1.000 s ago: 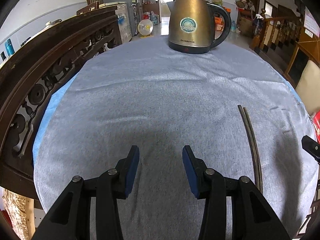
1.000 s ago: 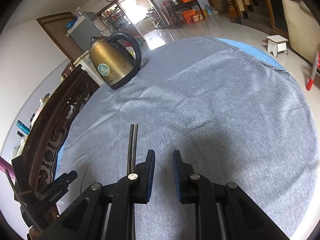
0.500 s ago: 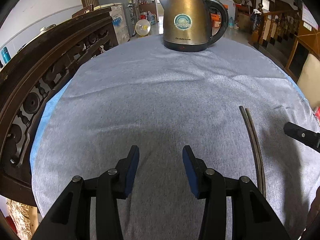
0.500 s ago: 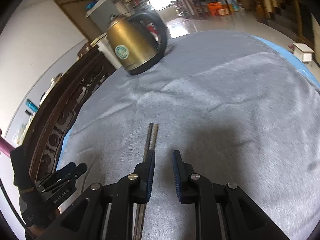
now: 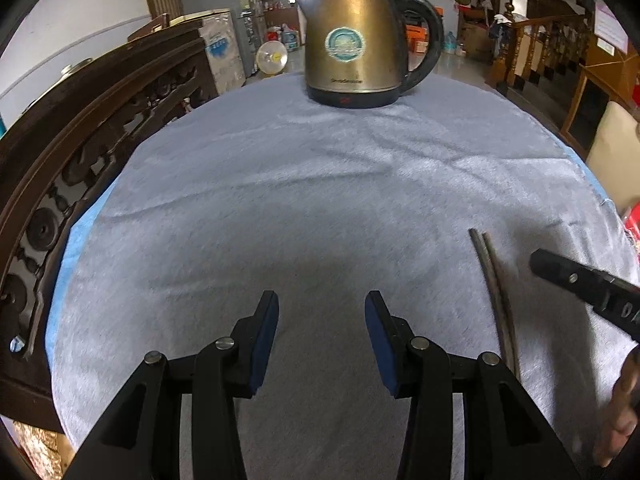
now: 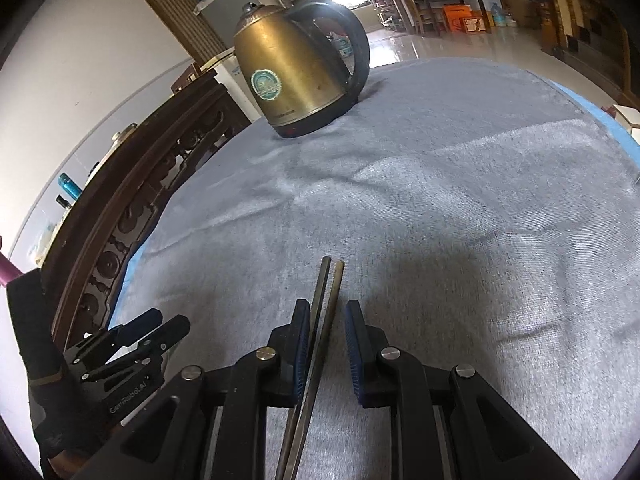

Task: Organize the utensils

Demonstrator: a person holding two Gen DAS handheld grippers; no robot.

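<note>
A pair of dark metal chopsticks (image 6: pixel 323 312) lies side by side on the grey tablecloth (image 6: pixel 440 220). My right gripper (image 6: pixel 327 322) is open and low over the cloth, its blue-padded jaws on either side of the chopsticks without closing on them. In the left wrist view the chopsticks (image 5: pixel 494 288) lie to the right of my left gripper (image 5: pixel 321 316), which is open and empty above the cloth. The right gripper's finger (image 5: pixel 576 280) shows at that view's right edge.
A brass-coloured electric kettle (image 5: pixel 354 40) with a black handle stands at the table's far side (image 6: pixel 288 72). A carved dark wooden chair back (image 5: pixel 80 140) runs along the table's left edge. The left gripper shows at the lower left of the right wrist view (image 6: pixel 132 344).
My right gripper has moved left and forward, so the chopsticks now lie between its jaws instead of left of them. My left gripper has moved forward toward the kettle.
</note>
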